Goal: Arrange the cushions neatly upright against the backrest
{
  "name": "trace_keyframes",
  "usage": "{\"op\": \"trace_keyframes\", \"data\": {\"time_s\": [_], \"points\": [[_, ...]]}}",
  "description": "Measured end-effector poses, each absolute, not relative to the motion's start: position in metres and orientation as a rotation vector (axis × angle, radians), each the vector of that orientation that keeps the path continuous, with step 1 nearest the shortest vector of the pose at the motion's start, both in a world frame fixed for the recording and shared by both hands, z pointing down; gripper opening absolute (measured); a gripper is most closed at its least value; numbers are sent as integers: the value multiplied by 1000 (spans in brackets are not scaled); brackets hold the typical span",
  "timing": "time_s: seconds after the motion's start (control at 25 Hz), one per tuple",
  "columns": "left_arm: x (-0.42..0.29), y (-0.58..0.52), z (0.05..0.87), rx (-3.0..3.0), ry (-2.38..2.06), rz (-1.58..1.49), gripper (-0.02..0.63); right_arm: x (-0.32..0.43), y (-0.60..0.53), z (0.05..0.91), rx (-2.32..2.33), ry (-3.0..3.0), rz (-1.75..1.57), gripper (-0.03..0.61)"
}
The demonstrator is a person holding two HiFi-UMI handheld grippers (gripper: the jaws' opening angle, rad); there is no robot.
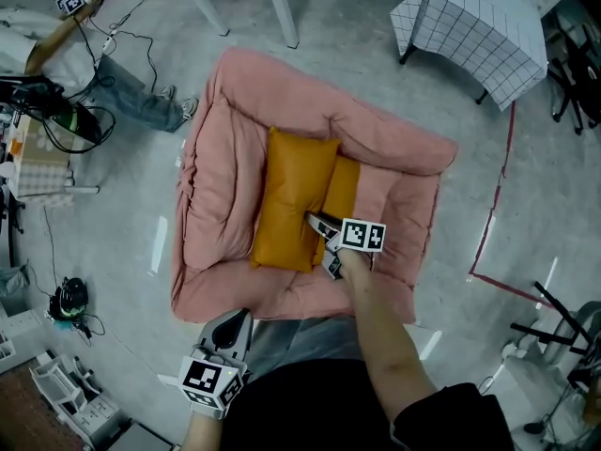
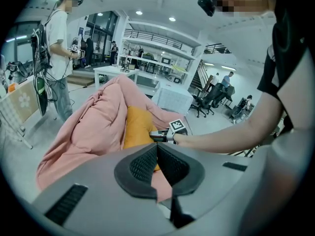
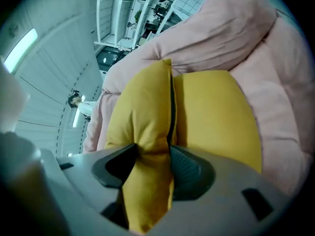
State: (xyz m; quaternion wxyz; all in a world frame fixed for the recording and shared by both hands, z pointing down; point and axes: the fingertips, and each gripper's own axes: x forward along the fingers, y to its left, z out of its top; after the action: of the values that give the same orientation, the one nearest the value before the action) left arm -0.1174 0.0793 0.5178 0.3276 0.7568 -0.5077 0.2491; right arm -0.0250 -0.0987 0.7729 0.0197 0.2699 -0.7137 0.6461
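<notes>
A pink padded lounger (image 1: 225,205) with a raised rim lies on the floor below me. Two mustard cushions rest side by side in its hollow: a larger one (image 1: 293,195) and a narrower one (image 1: 345,188) to its right. My right gripper (image 1: 317,224) is shut on a fold at the larger cushion's (image 3: 140,117) near edge, and both pads press into the fabric. The narrower cushion (image 3: 216,117) sits beside it against the pink padding (image 3: 231,38). My left gripper (image 1: 232,332) hangs back by the lounger's front edge, its jaws (image 2: 157,151) shut with nothing between them.
A table with a checked cloth (image 1: 479,26) stands at the far right. A person's legs (image 1: 141,106) and cables (image 1: 66,130) are at the left. White table legs (image 1: 282,7) rise behind the lounger. Red tape (image 1: 490,242) marks the floor at the right.
</notes>
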Motion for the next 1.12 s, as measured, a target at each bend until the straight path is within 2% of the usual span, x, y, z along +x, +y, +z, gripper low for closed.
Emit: {"op": "trace_keyframes", "data": {"time_s": [0.12,0.32,0.68,0.8,1.0,1.12], "points": [[-115,80,517,1960,-1348,638,12,-39,-99,776,850,-2195,2000,212],[-109,77,517,1960,-1366,610,12,-33,-100,773,828,-2196,1923,215],[-96,52,512,2014,-1384,522,12,19,-105,724,842,-2347,1486,213],[-95,39,507,2056,-1376,490,12,30,-109,694,887,-2425,1267,174],[-103,17,494,2138,-1325,449,12,45,-117,648,1061,-2438,1047,40],[-110,7,490,2200,-1269,438,12,49,-114,620,1179,-2428,981,14]]}}
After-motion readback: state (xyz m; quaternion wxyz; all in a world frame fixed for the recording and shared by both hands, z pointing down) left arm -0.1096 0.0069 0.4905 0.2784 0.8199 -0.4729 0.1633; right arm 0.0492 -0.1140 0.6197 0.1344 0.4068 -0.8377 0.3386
